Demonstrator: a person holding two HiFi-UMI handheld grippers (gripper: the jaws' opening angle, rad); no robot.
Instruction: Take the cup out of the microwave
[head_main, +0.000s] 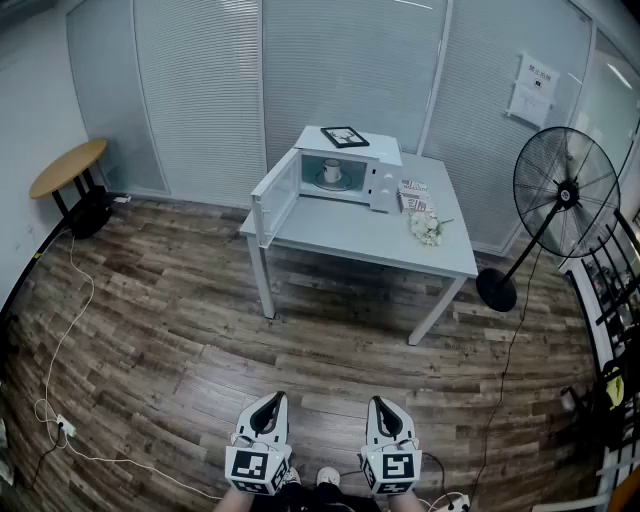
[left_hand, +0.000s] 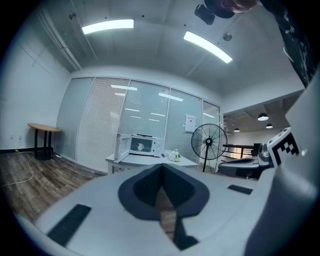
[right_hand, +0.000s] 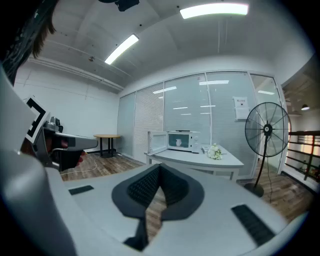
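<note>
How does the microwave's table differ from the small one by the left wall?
The white table is larger and white all over; the side table has a round wooden top on dark legs. The white table carries the microwave and flowers; the side table's top looks bare. Both stand on the wood floor.

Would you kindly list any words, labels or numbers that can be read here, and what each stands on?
No text here is legible.
Paper notice on the glass partition: print too small to read.
Packets on the table: print blurred.
</note>
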